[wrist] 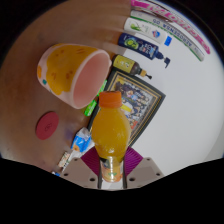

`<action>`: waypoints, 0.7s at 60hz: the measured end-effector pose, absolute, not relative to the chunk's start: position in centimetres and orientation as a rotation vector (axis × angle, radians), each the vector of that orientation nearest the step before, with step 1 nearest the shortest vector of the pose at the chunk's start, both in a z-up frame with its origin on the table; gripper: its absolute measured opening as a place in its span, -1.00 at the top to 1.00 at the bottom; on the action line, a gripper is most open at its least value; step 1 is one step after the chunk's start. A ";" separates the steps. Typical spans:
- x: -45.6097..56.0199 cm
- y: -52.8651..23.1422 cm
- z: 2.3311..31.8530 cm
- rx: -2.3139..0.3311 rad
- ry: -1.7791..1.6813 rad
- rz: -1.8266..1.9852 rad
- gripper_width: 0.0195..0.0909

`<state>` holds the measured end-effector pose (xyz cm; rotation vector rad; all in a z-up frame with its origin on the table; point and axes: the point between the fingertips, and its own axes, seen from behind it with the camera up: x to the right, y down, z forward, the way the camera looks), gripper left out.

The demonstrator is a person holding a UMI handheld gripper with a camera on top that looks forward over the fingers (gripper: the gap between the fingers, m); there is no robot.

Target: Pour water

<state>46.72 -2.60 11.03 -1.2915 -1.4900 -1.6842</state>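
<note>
An orange drink bottle with an orange cap stands up between my fingers, and my gripper is shut on its lower body, the magenta pads pressing either side. Beyond and to the left of the bottle's cap is a yellow patterned cup with a pink inside, its mouth facing toward me and to the right. The bottle's cap sits just below the cup's rim.
A red lid lies on the pale table left of the bottle. A framed picture lies behind the bottle. Several small bottles and tubes sit in a row farther back. A blue-and-white packet lies by my left finger.
</note>
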 end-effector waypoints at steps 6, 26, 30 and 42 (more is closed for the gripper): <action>46.3 -2.6 10.7 -1.283 -1.512 -1.680 0.78; 46.4 -4.5 12.3 -1.651 -1.046 -1.106 0.78; 46.5 -4.9 12.9 -1.722 -0.892 -0.944 0.78; 46.1 -5.2 11.5 -1.870 -0.430 -0.323 0.78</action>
